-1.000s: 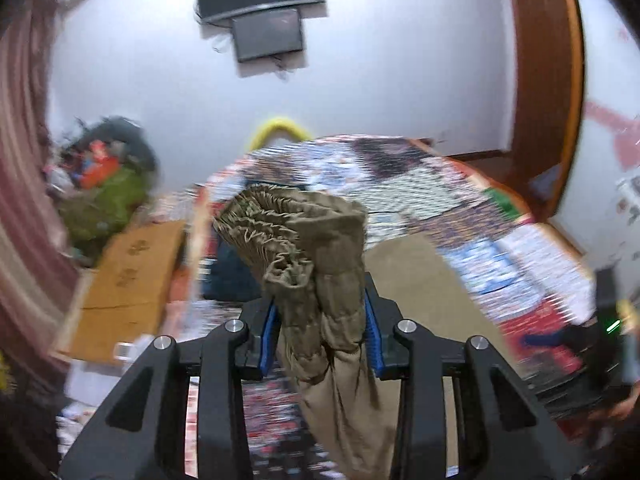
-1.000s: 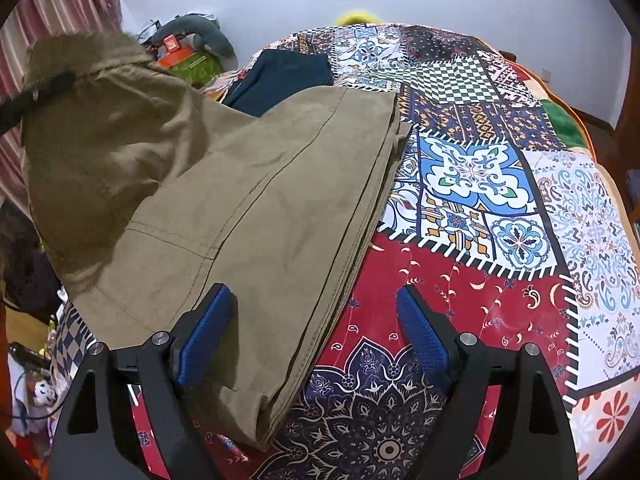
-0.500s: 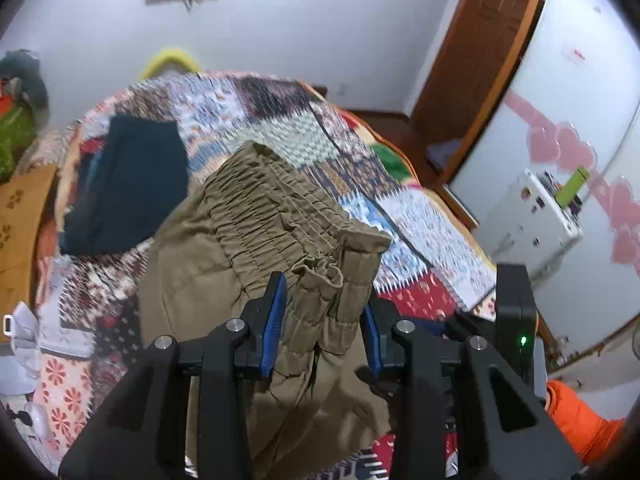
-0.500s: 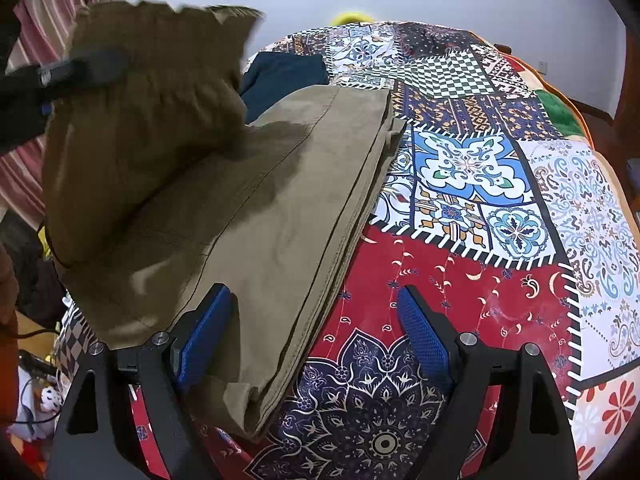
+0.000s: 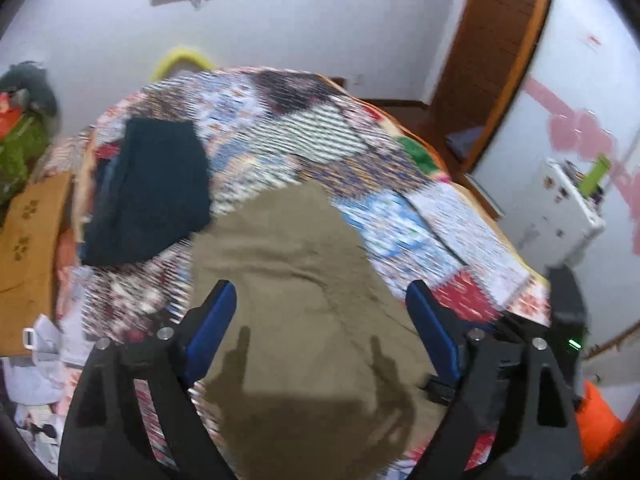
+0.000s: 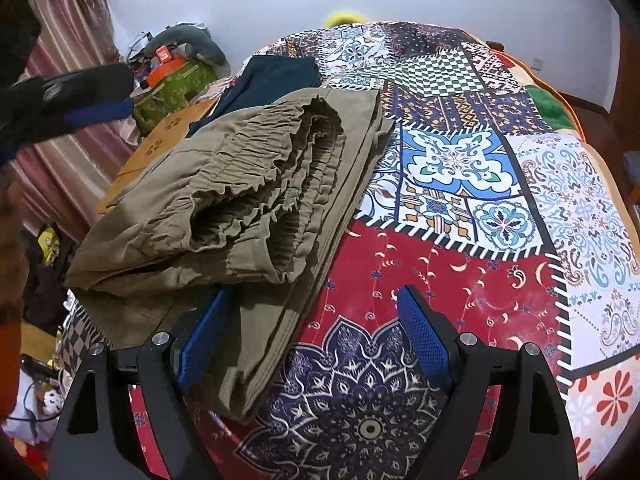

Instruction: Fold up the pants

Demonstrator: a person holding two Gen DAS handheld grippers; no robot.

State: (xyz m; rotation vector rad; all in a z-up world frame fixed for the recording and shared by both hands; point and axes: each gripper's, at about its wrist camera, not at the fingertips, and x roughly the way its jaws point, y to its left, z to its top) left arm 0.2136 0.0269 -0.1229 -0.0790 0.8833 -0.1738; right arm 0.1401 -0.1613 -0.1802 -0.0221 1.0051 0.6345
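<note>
Patchwork bedspread (image 6: 460, 288) under our folded khaki pants (image 6: 240, 216) | left gripper (image 5: 320, 320) jaws just opened, pants released | right gripper (image 6: 308, 332) spread wide, gripping nothing

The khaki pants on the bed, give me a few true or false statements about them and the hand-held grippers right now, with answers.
1. The khaki pants lie folded on the patchwork bedspread with the gathered waistband on top. True.
2. The left hand-held gripper is clamped on the waistband. False: its jaws have just been opening and stand wide above the cloth, pressing nothing.
3. A dark blue garment lies beyond the pants. True.
4. The right hand-held gripper holds the pants' edge. False: its jaws stand open, the folded edge lying loose between them.
</note>
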